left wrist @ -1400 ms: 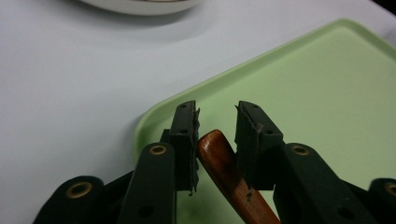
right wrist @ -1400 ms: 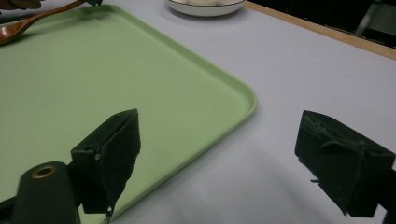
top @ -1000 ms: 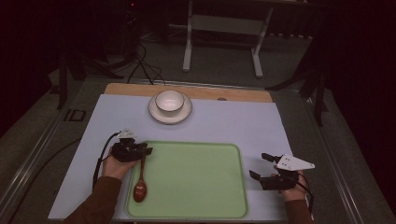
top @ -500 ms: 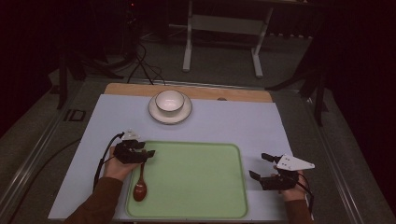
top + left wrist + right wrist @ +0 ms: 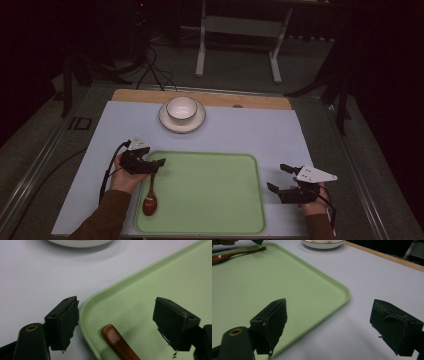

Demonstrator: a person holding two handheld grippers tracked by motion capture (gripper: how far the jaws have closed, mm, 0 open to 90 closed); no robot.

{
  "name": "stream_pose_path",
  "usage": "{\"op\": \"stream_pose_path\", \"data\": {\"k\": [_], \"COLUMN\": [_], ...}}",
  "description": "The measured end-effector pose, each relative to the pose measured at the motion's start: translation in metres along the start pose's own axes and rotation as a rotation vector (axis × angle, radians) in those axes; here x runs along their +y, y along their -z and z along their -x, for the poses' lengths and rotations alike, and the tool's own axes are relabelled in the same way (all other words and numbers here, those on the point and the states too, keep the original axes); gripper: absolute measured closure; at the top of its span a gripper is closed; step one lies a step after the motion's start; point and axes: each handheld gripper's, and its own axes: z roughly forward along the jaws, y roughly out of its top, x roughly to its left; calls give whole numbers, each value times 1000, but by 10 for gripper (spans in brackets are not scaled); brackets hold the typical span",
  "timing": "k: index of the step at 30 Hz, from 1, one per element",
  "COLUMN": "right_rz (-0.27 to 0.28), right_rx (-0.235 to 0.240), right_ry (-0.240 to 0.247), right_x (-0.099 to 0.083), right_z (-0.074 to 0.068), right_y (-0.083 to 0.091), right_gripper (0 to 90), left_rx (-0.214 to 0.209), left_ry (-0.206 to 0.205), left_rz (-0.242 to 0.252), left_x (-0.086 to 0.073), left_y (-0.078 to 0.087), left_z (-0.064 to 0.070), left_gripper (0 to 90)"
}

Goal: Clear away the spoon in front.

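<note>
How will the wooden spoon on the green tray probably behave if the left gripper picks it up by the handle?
The spoon looks like rigid, glossy wood, so it probably stays stiff but may slip between the pads. Held at the handle end, the darker bowl would likely droop. It seems light.

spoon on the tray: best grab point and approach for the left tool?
Likely the handle end of the wooden spoon, from above. It lies flat along the green tray's left edge, bowl toward the person, handle tip between the open jaws of the left tool. The slim handle suits a pinch across its width.
</note>
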Motion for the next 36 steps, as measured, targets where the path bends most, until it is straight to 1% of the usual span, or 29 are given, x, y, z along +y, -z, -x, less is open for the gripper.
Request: {"op": "stream_pose_path", "data": {"k": [7, 11, 16, 18, 19, 22, 24, 25, 26, 28, 29, 30, 33, 35, 36], "right_rz": [5, 7, 12, 16, 18, 18, 19, 21, 21, 24, 26, 27, 29, 29, 29], "right_rx": [-3, -4, -9, -11, -12, -12, -12, -13, -14, -17, -18, -20, -27, -30, -35], "right_ry": [0, 1, -2, -4, -5, -6, -6, -5, -5, -7, -8, -9, -10, -11, -11], "right_x": [0, 0, 0, 0, 0, 1, 0, 1, 1, 1, 1, 1, 1, 1, 1], "right_z": [0, 0, 1, 1, 1, 1, 1, 2, 2, 2, 2, 2, 3, 3, 3], "right_y": [0, 1, 2, 3, 3, 3, 3, 3, 4, 5, 5, 5, 6, 6, 6], "right_gripper": [140, 140, 140, 140, 140, 140, 140, 140, 140, 140, 140, 140, 140, 140, 140], "left_rx": [46, 55, 68, 75, 86, 109, 109, 122, 125, 135, 135, 139, 143, 146, 149], "left_ry": [-4, -7, -14, -24, -28, -49, -49, -49, -47, -39, -39, -30, -18, -19, -13], "left_rz": [48, 77, 111, 126, 146, 181, 181, 211, 217, 227, 227, 236, 250, 251, 254], "left_x": [2, 3, 4, 5, 5, 6, 6, 6, 5, 4, 4, 3, 1, 1, -1], "left_y": [9, 14, 21, 25, 28, 37, 37, 46, 48, 52, 52, 55, 60, 62, 64], "left_z": [0, 0, 3, 4, 5, 9, 9, 11, 11, 10, 10, 9, 8, 8, 8], "left_gripper": [176, 180, 210, 220, 234, 289, 292, 291, 286, 281, 279, 279, 278, 276, 276]}}
